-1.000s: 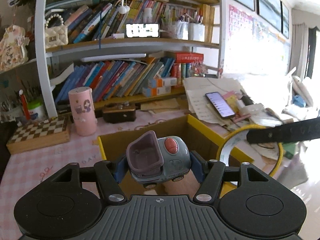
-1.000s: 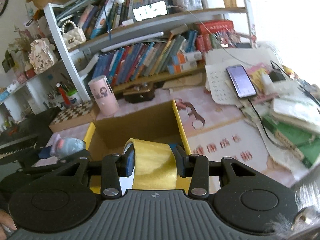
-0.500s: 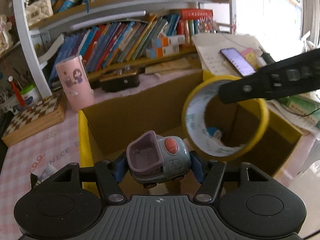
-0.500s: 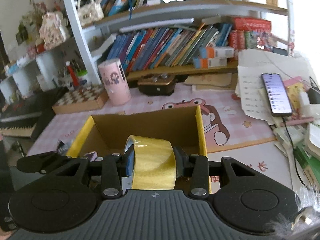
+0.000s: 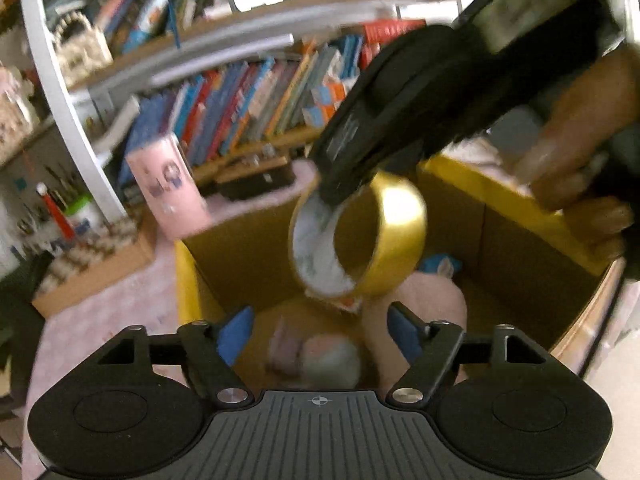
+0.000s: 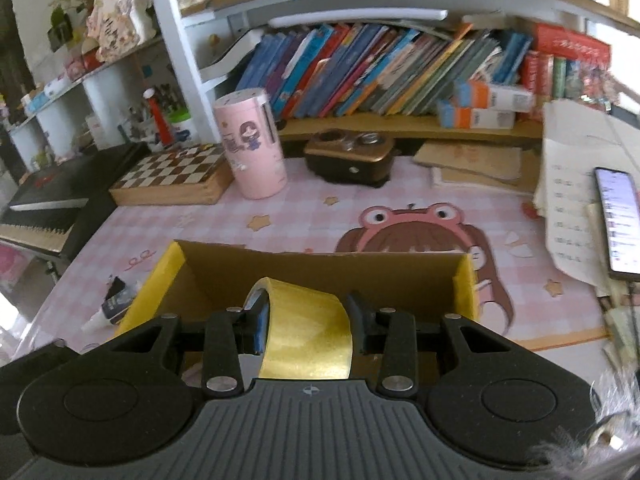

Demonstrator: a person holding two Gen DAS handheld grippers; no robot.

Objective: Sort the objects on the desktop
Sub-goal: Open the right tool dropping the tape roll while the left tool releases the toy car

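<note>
A cardboard box with yellow rims [image 5: 516, 204] [image 6: 176, 264] stands on the desk. My left gripper [image 5: 320, 330] is open above the box. The grey toy car [image 5: 320, 360], blurred, is below its blue pads inside the box, free of them. My right gripper [image 6: 306, 320] is shut on a roll of yellow tape [image 6: 308, 332] and holds it over the box. In the left wrist view the tape roll [image 5: 384, 236] hangs from the right gripper's fingers [image 5: 344, 184] above the box. A pink soft object [image 5: 424, 304] lies in the box.
A pink cylinder [image 6: 252, 148], a chessboard box [image 6: 172, 176] and a brown device [image 6: 348, 156] stand behind the box before the bookshelf. A phone [image 6: 618, 212] lies on papers at the right. A small tube [image 6: 112, 304] lies left of the box.
My left gripper has opened and the toy car has dropped from it into the box. My right gripper has carried the tape roll further over the box.
</note>
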